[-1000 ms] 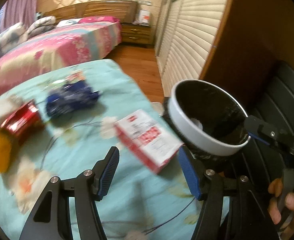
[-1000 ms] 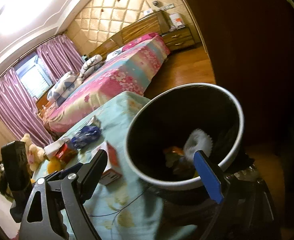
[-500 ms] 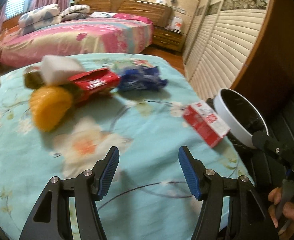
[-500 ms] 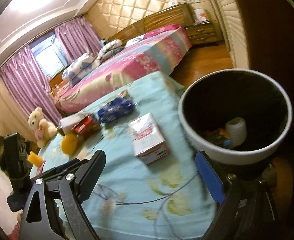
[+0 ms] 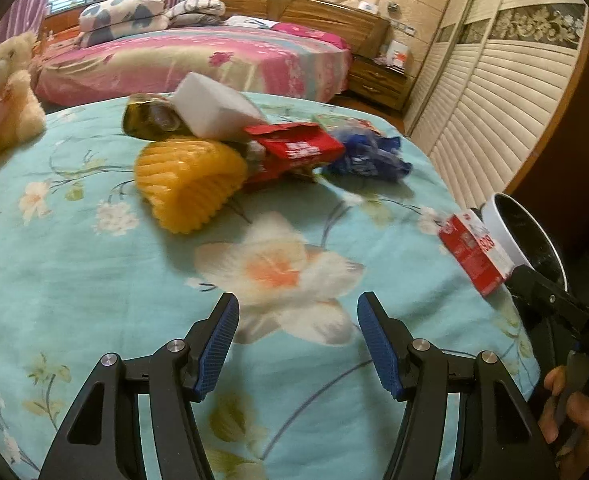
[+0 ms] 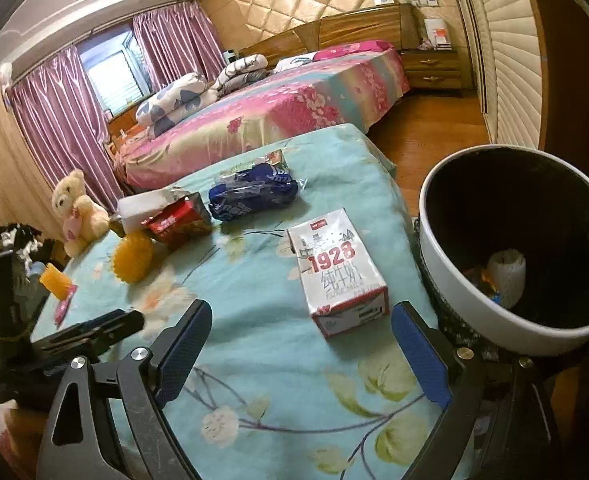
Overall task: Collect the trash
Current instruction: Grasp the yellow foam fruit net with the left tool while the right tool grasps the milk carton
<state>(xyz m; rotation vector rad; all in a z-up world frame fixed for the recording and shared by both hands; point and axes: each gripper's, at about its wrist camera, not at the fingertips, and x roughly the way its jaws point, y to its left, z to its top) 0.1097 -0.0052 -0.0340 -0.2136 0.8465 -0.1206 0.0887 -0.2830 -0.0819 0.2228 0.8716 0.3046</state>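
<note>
Both grippers hang over a teal floral cover [image 5: 94,280], pointing down at it.

Left gripper [image 5: 297,340]: jaws apart, nothing between the blue pads, only cover below. Released.

Right gripper [image 6: 301,354]: jaws spread wide, nothing between them. Released. The carton [image 6: 340,272] lies flat on the cover just ahead of the jaw gap, closer to the right pad, not touching either pad. It is white and red, printed "1928".

Bin [image 6: 514,248]: white rim, black inside, standing off the right edge of the cover, just beside the carton. Inside, a white ribbed cup [image 6: 506,276] and some coloured scraps; scraps too dark to identify.

Remaining trash on the cover, in a cluster well beyond the left gripper:
- yellow ribbed piece [image 5: 188,182], nearest;
- red packet [image 5: 294,150], touching the yellow piece on its right;
- white block [image 5: 214,110], lying on top behind them;
- dark shiny wrapper [image 5: 150,122], partly under the block;
- blue wrapper [image 5: 368,158], to the right of the red packet.

A teddy bear [image 5: 2,100] sits at the far left edge. The hand [image 5: 574,420] gripping the right handle shows at the left view's lower right corner.
</note>
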